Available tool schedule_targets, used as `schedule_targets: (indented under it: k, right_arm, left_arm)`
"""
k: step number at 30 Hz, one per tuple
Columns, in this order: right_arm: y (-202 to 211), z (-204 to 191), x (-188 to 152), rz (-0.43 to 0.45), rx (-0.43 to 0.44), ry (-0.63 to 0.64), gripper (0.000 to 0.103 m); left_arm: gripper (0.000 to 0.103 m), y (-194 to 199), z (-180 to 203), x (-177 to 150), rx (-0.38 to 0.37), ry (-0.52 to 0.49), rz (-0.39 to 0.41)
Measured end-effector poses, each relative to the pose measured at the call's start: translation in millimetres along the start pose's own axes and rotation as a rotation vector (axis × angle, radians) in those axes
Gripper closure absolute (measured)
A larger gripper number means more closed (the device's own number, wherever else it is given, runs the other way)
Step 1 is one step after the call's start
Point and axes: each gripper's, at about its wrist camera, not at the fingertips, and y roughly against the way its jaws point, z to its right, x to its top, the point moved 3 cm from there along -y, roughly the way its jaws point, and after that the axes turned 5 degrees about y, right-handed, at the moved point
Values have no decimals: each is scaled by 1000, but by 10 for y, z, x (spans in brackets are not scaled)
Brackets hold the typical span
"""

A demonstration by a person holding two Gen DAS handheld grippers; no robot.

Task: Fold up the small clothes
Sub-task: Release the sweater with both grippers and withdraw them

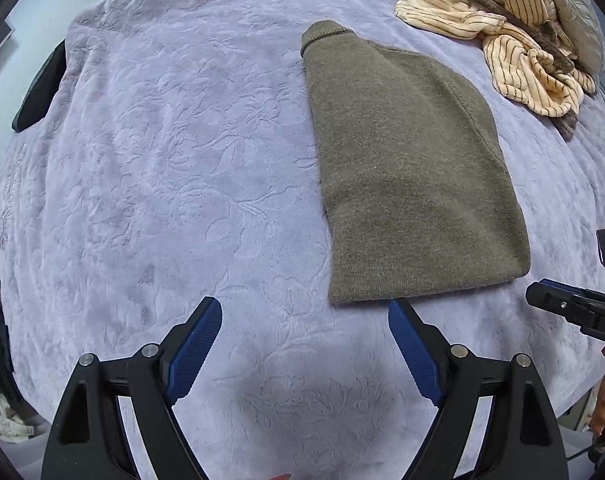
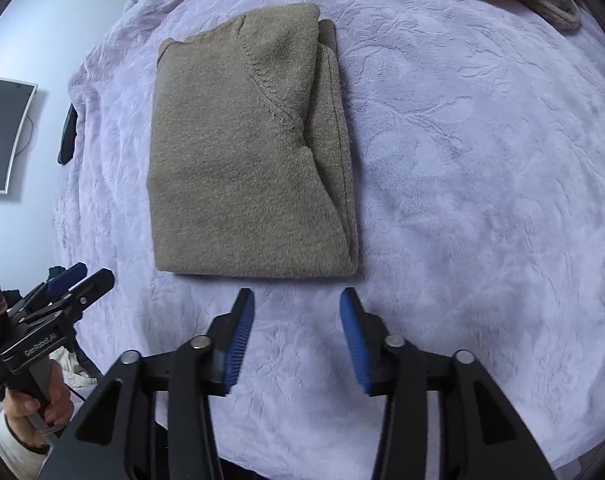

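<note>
Sweater (image 2: 246, 152): folded, flat on bed (image 2: 482, 160).
Left hand-held gripper (image 1: 306, 312): beside sweater's near edge, wide apart, empty.
Right hand-held gripper (image 2: 296, 300): near same edge, parted, empty.

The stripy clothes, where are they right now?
The stripy clothes lie crumpled at the top right of the left wrist view, on the purple blanket, just beyond the folded brown sweater.

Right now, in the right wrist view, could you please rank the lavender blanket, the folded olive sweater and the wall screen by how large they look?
1. lavender blanket, covering most of the view
2. folded olive sweater
3. wall screen, smallest, though partly cut off at the edge and farther away
</note>
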Motion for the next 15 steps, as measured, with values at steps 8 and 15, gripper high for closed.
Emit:
schedule_targets:
  k: [8, 15]
  right_arm:
    - [100, -40, -34, 46, -36, 36, 19]
    - [10, 34, -33, 10, -24, 17, 19]
  left_arm:
    - [0, -62, -30, -24, -3, 25, -38]
    - [0, -159, -21, -31, -6, 23, -73]
